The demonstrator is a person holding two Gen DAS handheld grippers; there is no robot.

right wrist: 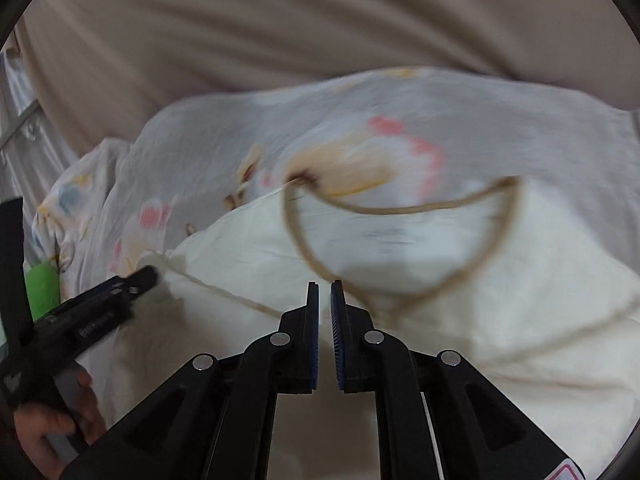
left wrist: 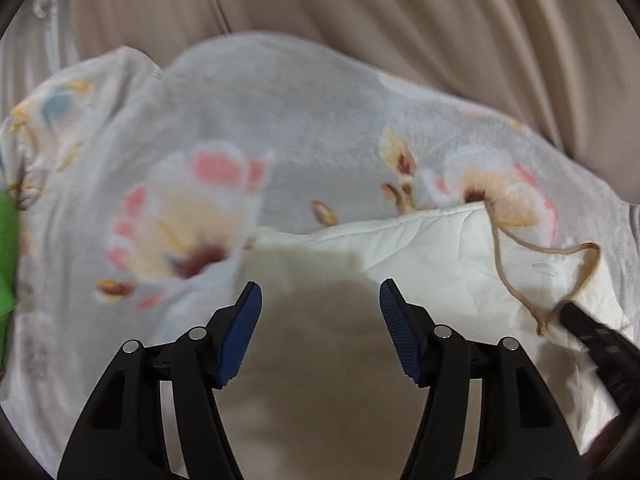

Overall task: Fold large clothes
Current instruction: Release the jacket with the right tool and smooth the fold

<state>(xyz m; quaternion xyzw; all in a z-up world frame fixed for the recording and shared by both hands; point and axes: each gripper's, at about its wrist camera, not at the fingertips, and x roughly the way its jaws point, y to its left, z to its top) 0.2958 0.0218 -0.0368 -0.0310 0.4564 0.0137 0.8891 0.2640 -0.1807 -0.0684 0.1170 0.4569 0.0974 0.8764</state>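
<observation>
The left gripper (left wrist: 320,300) stands about half open with nothing between its blue pads (left wrist: 240,332); it hangs over the near part of the cream garment (left wrist: 420,248). The right gripper (right wrist: 325,300) is nearly closed, a thin gap showing between its pads (right wrist: 313,320), and that gap is empty. It sits just near of the tan drawstring (right wrist: 400,210), which lies in a loose loop on the cream cloth.

The cream garment lies across the near and right part of both views, on top of a grey floral blanket (left wrist: 280,120) that spreads to the far and left. A beige curtain (left wrist: 360,0) hangs behind. A green object (left wrist: 8,256) shows at the far left edge; what it is cannot be told.

Judged step: taking a fresh hold on the garment for a fold.

Procedure:
- Open the right jaws wider before descent; the present gap is too narrow to admit a fabric edge.
- Seat each pad pair on a single seam or hem (right wrist: 224,292), not on a bunched layer.
- Keep the drawstring clear of the jaws, or it may drag and skew the fold.
- Grip only the cream cloth; the blanket below could lift with it.

Both views are blurred, so fine edges are uncertain.
</observation>
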